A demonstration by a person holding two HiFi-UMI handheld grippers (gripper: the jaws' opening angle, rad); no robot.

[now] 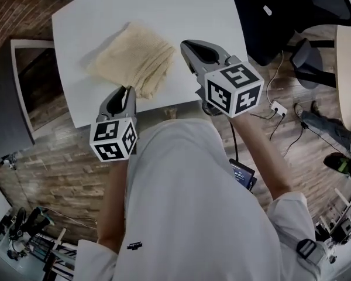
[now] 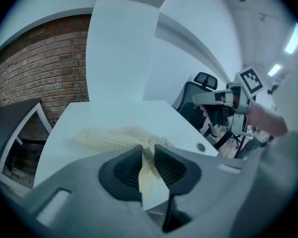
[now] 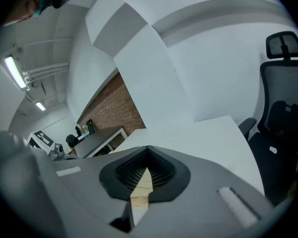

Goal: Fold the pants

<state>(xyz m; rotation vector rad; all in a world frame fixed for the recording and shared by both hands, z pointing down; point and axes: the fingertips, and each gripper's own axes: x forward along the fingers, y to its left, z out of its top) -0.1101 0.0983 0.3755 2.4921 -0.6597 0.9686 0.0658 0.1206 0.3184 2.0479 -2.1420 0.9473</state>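
In the head view, the cream pants (image 1: 134,57) lay bunched on the white table (image 1: 181,10), at 12 o'clock from the left gripper (image 1: 127,91). Only that gripper's own view showed its jaws pinching a fold. The right gripper (image 1: 186,47), at 3 o'clock from the pants, was closed and empty.

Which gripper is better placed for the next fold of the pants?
Left, likely. The left gripper pinches the pants at their near edge; the right gripper is shut, empty, off beside the cloth.
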